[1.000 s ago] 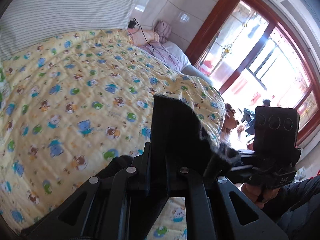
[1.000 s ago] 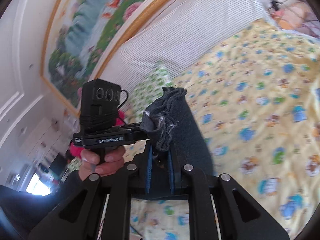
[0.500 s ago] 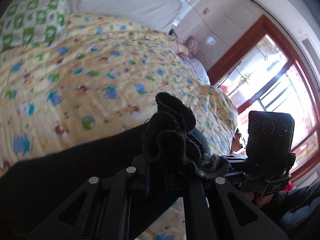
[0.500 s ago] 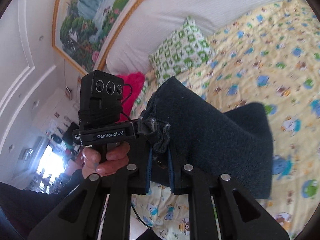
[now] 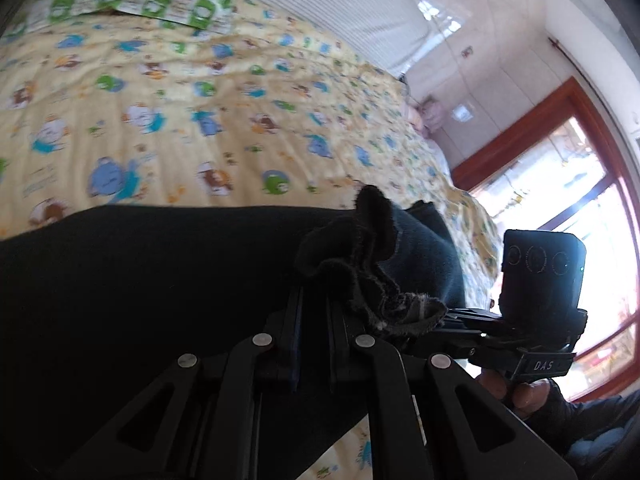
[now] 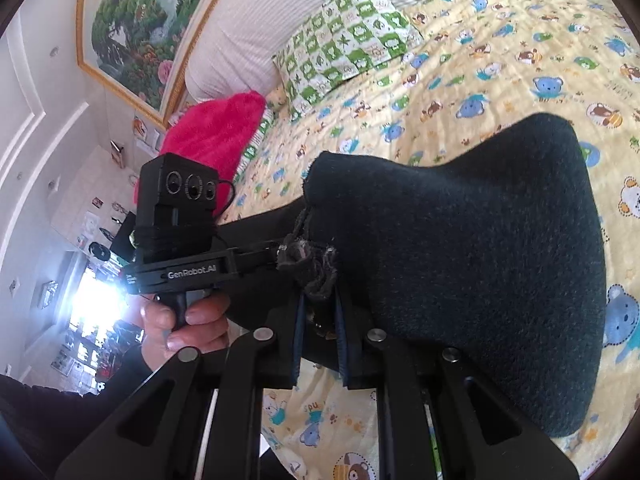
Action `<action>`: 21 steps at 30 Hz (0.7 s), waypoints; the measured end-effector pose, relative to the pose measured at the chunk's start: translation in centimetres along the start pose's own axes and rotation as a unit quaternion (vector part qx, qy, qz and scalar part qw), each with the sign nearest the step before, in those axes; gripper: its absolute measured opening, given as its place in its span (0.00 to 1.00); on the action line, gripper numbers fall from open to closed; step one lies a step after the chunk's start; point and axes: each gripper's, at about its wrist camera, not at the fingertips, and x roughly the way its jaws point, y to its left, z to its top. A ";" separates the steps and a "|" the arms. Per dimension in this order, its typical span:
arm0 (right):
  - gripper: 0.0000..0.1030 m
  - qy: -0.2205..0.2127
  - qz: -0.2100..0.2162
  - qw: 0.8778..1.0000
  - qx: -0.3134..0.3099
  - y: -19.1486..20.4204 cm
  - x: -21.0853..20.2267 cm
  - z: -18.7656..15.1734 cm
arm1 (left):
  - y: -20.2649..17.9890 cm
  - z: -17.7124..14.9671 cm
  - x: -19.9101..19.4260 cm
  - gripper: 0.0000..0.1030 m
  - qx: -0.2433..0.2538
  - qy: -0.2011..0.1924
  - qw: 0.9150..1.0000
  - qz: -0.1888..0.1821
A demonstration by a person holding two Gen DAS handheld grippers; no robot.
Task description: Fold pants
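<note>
Left wrist view first: the left gripper is clamped nearly shut on a bunched, frayed edge of the dark fleece pants, and the fabric runs away to the left in a broad dark sheet over the yellow cartoon-print quilt. Just beside it sits the right gripper, fist wrapped round its handle, and it too has a pinch of the same edge.

Over to the right wrist view, and the story matches: the right gripper has its jaws closed down on a crumpled wad of hem, with the pants billowing out ahead in a wide, rounded fold above the quilt. The left gripper is close on the left, hand underneath it. A green checked pillow and a bright pink fleece throw lie up at the head of the bed.

Now, how will this cloth behave? It looks thick, fuzzy and completely limp: light enough to carry by two pinches, but it sags and balloons between them. I'd judge the nap gives good grip, so slipping is unlikely; the risk is the fold landing crooked or bunched. Best holds are where they already are, at the two ends of one edge, kept apart to hold that edge taut as it's laid down.
</note>
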 end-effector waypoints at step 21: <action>0.47 0.018 0.002 0.999 -0.027 2.6 0.7 0.3 | 1.8 -7.0 -8.4 0.29 -0.106 -0.104 0.985 0.092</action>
